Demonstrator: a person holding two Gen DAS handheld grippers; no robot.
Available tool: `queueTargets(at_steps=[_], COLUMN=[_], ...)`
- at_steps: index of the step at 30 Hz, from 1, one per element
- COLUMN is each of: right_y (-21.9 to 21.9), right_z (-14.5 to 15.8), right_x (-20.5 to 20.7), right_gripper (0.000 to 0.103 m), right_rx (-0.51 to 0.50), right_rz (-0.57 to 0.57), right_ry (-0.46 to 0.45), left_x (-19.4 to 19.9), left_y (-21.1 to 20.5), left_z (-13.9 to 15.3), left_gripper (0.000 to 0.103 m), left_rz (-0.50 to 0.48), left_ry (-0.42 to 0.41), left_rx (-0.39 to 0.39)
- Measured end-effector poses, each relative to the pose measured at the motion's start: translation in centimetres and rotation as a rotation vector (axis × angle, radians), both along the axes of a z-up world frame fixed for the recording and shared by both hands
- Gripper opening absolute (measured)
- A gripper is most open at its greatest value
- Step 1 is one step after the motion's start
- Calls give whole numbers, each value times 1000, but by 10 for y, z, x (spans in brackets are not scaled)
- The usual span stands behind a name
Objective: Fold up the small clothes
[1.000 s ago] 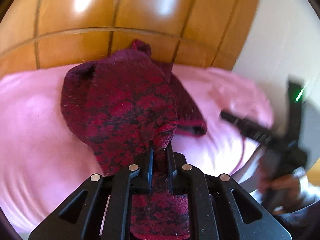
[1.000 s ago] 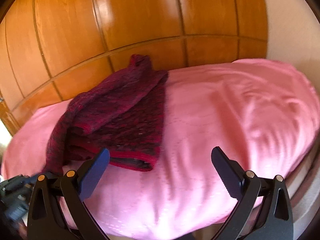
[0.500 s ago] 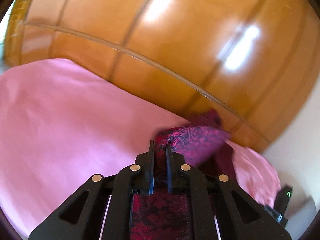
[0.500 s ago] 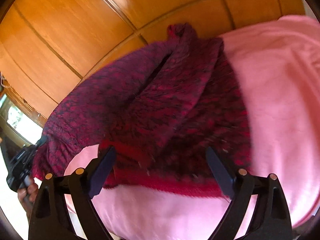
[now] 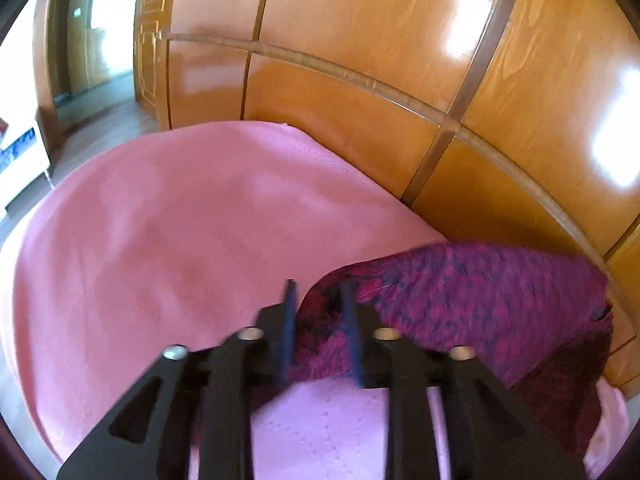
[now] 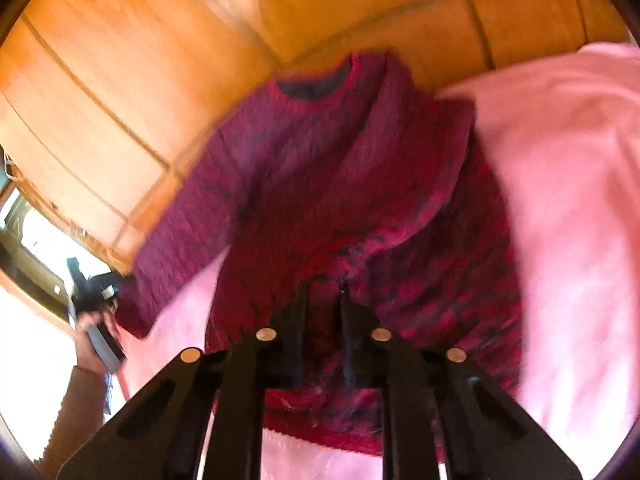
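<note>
A small dark red and black knitted sweater [image 6: 344, 168] lies on a pink bedcover [image 6: 568, 184], its collar toward the wooden wall. My right gripper [image 6: 324, 296] is shut on the sweater's lower body, near the hem. My left gripper [image 5: 318, 292] is shut on the end of one sleeve [image 5: 480, 300] and holds it stretched out to the left, off the bedcover [image 5: 180, 220]. In the right wrist view the left gripper [image 6: 92, 300] shows at the sleeve's end, at the left edge.
A glossy wooden panelled wall [image 5: 400, 60] runs along the far side of the bed. A doorway and floor [image 5: 92, 92] show at the far left. The bed's edge curves round at the left and front.
My right gripper has moved in onto the sweater and shut on its lower body. My left gripper has pulled the sleeve out to the left, unfolding the sweater.
</note>
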State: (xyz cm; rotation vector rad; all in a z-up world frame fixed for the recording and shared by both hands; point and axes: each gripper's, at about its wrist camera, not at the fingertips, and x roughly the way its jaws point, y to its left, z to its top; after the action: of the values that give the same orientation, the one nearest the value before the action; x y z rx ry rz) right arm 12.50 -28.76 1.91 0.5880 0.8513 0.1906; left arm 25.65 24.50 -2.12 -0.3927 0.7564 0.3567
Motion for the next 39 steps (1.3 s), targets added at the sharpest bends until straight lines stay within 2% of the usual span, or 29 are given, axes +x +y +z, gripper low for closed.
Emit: queueTargets(at_steps=[1,2,5,6,10,12,14,15,16,17,18,20,22,25,28,30,32,33,34,35,36,38,39], right_y=[-15,-23,-85,-107,-179,-212,-229,-233,-233,-228,-219,-199,-170,-99,-28,23,60,73,83,91,91,72,58], right_z=[9,13,29,31,23,11,2,0,-1,-2,-3,-5,-6,-1,6,5,0,-4,-8,-10,-15,-18,-9], right_x=[-1,-4,-10,-10,-12,-12,-15,-17,-16,-16,-17,-16,-9,5,17,21,18,17,16,12,11,8,-2], right_gripper=[12,12,10,0,0,3,4,10,20,48,57,58,64,71,85,88,88,81,66,24,14,8,7], right_rx=[2,6,69,79,113,50,4,-11,-30,-53,-80,-120,-133,-126,-64,-3,-17,-45,-92,-154,-211,-166,-196], right_rz=[-32,-52,-201,-253,-435,-534,-567,-565,-551,-533,-506,-428,-346,-170,28,166,270,303,323,327,316,290,257], right_ry=[-26,-38,-84,-90,-74,-17,15,30,39,43,38,44,39,13,-13,0,19,27,36,48,78,72,55], left_x=[-6,-15,-34,-37,-63,-75,-81,-84,-86,-86,-91,-89,-94,-100,-90,-90,-89,-90,-90,-91,-91,-89,-89], left_y=[-1,-4,-17,-20,-55,-74,-85,-90,-95,-98,-102,-110,-119,-125,-130,-130,-131,-131,-131,-131,-131,-134,-134], left_z=[0,-1,-6,-9,-35,-51,-62,-66,-72,-78,-82,-86,-82,-76,-76,-77,-78,-78,-78,-79,-79,-81,-82], left_gripper=[55,57,57,57,57,57,57,57,57,57,57,57,57,59,61,61,61,61,61,61,61,61,61], left_rz=[0,-10,-105,-139,-353,-432,-469,-475,-482,-483,-482,-479,-487,-495,-497,-493,-498,-502,-506,-510,-516,-524,-527], left_ry=[-8,-24,-51,-55,-15,18,35,40,50,63,68,72,63,49,49,52,53,57,61,63,63,64,65], left_rx=[5,5,-49,-77,-251,-341,-382,-391,-412,-443,-465,-496,-504,-499,-502,-501,-510,-508,-504,-501,-500,-496,-497])
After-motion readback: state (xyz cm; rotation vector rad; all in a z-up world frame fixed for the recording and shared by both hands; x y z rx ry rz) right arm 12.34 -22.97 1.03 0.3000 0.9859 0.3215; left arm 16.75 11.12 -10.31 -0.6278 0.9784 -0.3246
